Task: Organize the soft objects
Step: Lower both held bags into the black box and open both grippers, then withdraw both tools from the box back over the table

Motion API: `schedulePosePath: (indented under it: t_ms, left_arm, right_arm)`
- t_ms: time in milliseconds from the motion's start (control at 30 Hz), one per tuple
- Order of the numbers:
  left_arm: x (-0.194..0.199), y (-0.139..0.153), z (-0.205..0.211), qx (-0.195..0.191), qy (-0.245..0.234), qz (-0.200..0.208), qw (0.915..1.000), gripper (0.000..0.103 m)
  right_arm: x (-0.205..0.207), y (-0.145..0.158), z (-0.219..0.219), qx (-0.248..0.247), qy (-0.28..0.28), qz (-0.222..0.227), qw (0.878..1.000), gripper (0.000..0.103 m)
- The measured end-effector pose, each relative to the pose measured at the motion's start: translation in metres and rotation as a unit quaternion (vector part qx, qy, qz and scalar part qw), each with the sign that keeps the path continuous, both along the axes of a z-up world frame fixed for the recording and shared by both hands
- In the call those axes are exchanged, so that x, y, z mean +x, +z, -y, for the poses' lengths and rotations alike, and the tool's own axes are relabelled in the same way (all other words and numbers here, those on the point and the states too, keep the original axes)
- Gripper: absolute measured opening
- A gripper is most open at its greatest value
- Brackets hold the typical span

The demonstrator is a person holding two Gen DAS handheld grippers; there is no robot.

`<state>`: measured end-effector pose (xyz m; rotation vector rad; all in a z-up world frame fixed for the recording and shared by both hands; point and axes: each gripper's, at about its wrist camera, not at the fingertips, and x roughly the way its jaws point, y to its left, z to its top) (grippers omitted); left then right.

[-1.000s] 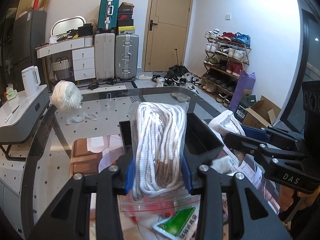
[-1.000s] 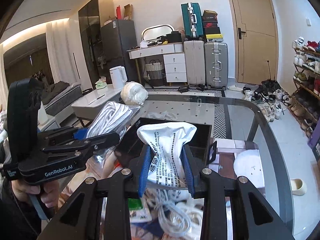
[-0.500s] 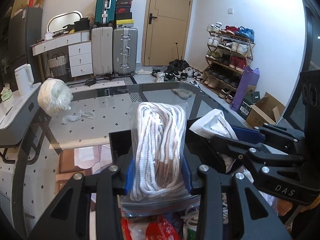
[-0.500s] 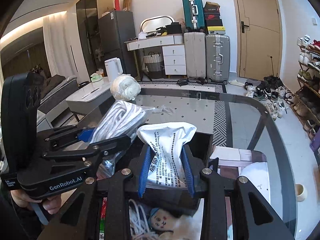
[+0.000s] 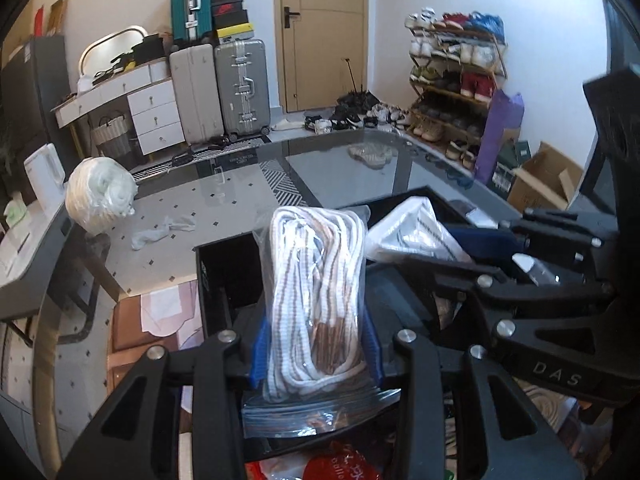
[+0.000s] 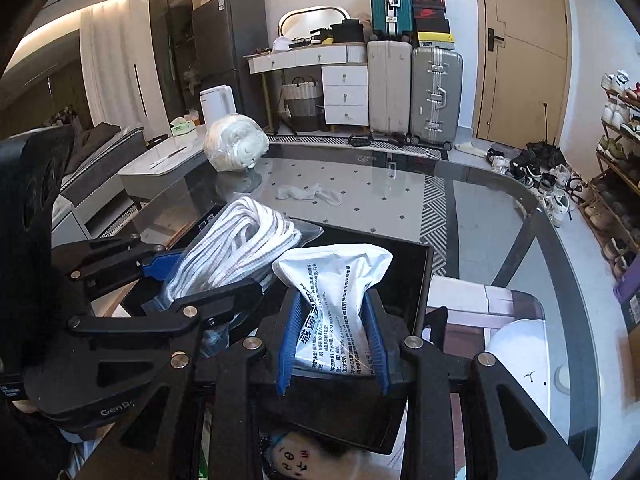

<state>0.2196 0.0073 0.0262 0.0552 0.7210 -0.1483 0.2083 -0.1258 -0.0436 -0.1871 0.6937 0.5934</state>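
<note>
The left gripper [image 5: 316, 344] has its blue pads nearly closed on a clear zip bag of coiled white and brown rope [image 5: 316, 292], pinched around the lower half so the coil stands up and away from the jaws while the bag's sealed flap hangs back beneath them. The right gripper [image 6: 332, 344] is likewise clamped tight on a crumpled white plastic pouch printed with black text [image 6: 332, 296], whose puffed top fans out beyond its fingertips. The two tools are side by side, close but apart, each visible in the other's view. Directly ahead of and below both sets of fingers lies an open black rectangular box [image 6: 416, 280], its dark inside showing past the held items; it sits on a glass-topped table [image 6: 460, 208]. Further out from the grippers on that glass lie a limp white cloth scrap [image 6: 310, 193] and, beyond it, a round white bundle wrapped in clear film [image 6: 235, 147]. Close under the wrists more soft clutter shows, including something red [image 5: 340, 466]. This looks like the carrying step, with both soft items over the box. The next move calls for lowering each one inside the walls, then easing the jaws apart one at a time so neither bag snags the rim or the neighbouring tool
</note>
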Motion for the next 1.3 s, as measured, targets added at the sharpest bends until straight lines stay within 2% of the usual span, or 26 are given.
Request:
schedulePosePath:
  t_ms: [133, 300, 333, 400, 467, 533, 600, 667, 733, 967, 1200, 1300]
  left_arm:
    - [0.0, 0.002, -0.001, -0.002, -0.006, -0.007, 1.0, 0.035]
    - [0.0, 0.003, -0.002, -0.007, -0.007, -0.017, 0.9998, 0.041]
    - [-0.001, 0.004, -0.002, -0.007, -0.008, -0.014, 0.9998, 0.047]
    - [-0.005, 0.007, -0.003, -0.01, -0.008, -0.007, 0.9999, 0.063]
    - [-0.01, 0.008, -0.005, -0.022, -0.013, -0.001, 0.9997, 0.087]
    - [-0.017, 0.012, -0.005, -0.023, -0.009, 0.014, 0.9996, 0.094]
    - [-0.024, 0.014, -0.005, -0.025, -0.003, 0.021, 0.9995, 0.098]
    - [-0.029, 0.016, -0.006, -0.028, 0.006, 0.022, 0.9994, 0.103]
    - [-0.037, 0.017, -0.008, -0.025, 0.015, 0.027, 0.9992, 0.103]
    - [-0.072, 0.023, -0.028, -0.058, 0.046, 0.04, 0.9964, 0.103]
    - [-0.105, 0.017, -0.034, -0.056, 0.069, 0.045, 0.995, 0.103]
    - [-0.118, 0.012, -0.033, -0.058, 0.069, 0.048, 0.9947, 0.103]
  right_arm:
    - [0.003, 0.0, -0.003, -0.013, -0.002, -0.008, 1.0, 0.031]
    - [0.003, 0.001, 0.002, -0.017, -0.001, 0.002, 1.0, 0.036]
    - [0.002, 0.003, 0.003, -0.019, -0.003, 0.006, 1.0, 0.041]
    - [0.002, 0.008, 0.009, -0.012, -0.007, 0.011, 1.0, 0.041]
    - [0.002, 0.013, 0.015, -0.003, -0.003, 0.01, 1.0, 0.045]
    - [-0.003, 0.017, 0.017, -0.005, -0.011, 0.024, 1.0, 0.074]
    - [-0.008, 0.022, 0.02, -0.001, -0.018, 0.033, 0.999, 0.084]
    - [-0.015, 0.026, 0.023, 0.003, -0.013, 0.04, 0.999, 0.089]
    - [-0.022, 0.03, 0.028, 0.004, -0.017, 0.044, 0.999, 0.103]
    - [-0.057, 0.041, 0.053, 0.024, -0.015, 0.052, 0.998, 0.103]
    - [-0.097, 0.036, 0.067, 0.018, -0.006, 0.053, 0.998, 0.103]
    - [-0.108, 0.029, 0.07, 0.023, -0.014, 0.038, 0.999, 0.103]
